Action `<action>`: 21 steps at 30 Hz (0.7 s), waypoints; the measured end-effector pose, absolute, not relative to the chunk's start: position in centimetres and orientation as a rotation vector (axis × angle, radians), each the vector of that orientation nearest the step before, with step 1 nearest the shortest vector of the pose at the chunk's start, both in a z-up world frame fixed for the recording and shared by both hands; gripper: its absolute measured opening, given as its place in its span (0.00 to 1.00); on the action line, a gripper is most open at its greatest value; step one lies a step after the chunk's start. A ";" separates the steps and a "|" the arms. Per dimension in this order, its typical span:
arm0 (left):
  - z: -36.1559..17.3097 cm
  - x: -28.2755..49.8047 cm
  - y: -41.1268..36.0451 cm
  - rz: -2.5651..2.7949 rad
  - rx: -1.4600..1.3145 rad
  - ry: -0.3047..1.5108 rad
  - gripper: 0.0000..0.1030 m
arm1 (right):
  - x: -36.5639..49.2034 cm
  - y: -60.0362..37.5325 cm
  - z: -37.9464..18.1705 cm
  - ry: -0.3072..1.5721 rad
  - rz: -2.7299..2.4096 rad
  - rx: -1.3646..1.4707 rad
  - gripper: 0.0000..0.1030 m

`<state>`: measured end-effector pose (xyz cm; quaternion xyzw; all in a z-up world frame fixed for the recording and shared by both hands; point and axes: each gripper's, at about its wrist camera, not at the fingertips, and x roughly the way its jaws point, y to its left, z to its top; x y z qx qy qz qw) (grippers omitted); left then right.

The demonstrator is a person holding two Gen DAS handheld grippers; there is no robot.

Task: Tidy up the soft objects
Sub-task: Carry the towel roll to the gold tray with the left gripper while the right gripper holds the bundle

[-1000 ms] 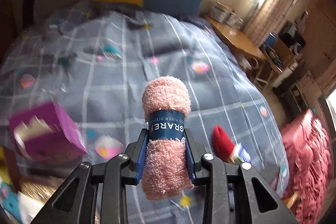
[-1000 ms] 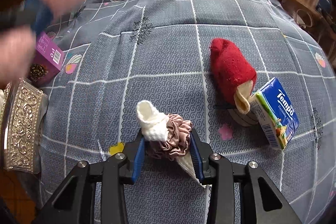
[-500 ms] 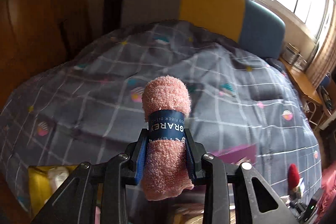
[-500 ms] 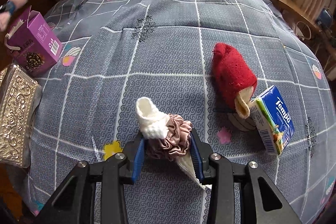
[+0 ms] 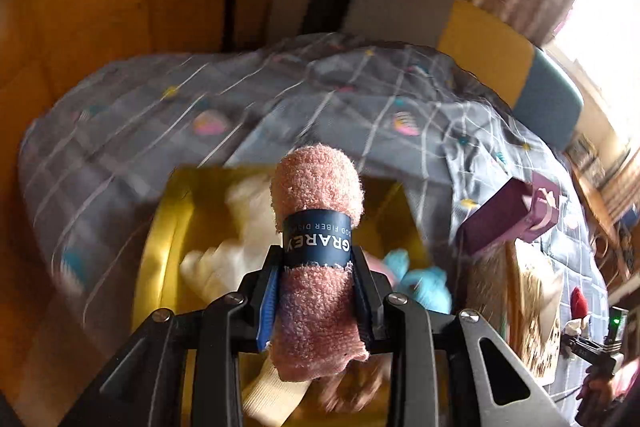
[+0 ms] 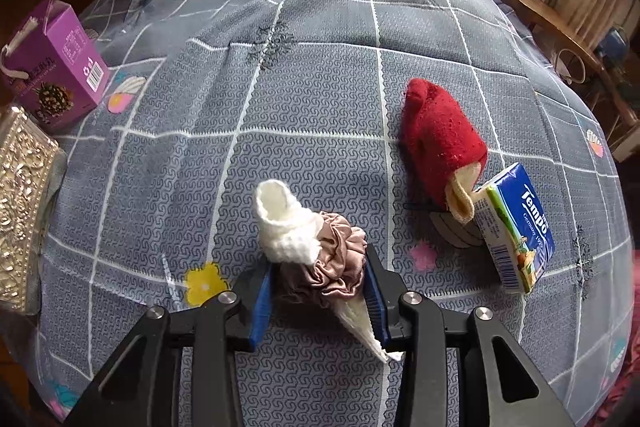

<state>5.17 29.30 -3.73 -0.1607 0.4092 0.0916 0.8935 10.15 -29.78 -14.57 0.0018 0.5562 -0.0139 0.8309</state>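
My left gripper [image 5: 316, 291] is shut on a rolled pink towel [image 5: 316, 195] with a dark blue paper band. It hangs above a yellow box [image 5: 160, 239] that holds white, blue and pink soft things. My right gripper [image 6: 318, 287] is shut on a bundle of a white knitted sock [image 6: 284, 223] and a mauve satin scrunchie [image 6: 336, 263], just over the grey checked bedspread [image 6: 280, 87]. A red knitted sock [image 6: 440, 143] lies on the bedspread to the right of it.
A blue Tempo tissue pack [image 6: 516, 227] lies beside the red sock. A purple carton [image 6: 52, 75] and an embossed silver box [image 6: 20, 203] stand at the left edge of the bed. The left wrist view shows the purple carton [image 5: 508, 215] right of the yellow box and a wooden wall behind.
My left gripper has swung left and down with the pink towel, from over the open bedspread to over the yellow box. The right gripper has stayed nearly still with its bundle.
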 end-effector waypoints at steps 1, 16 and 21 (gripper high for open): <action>-4.1 4.0 29.7 0.193 -0.349 0.852 0.30 | 10.1 -29.8 -14.6 1.181 -0.031 0.001 0.40; -10.7 3.5 27.7 0.140 -0.262 0.954 0.31 | 9.2 -28.2 -14.7 1.154 -0.056 -0.109 0.39; -10.7 4.7 28.3 0.230 -0.214 0.969 0.37 | 9.0 -28.1 -14.8 1.149 -0.062 -0.119 0.39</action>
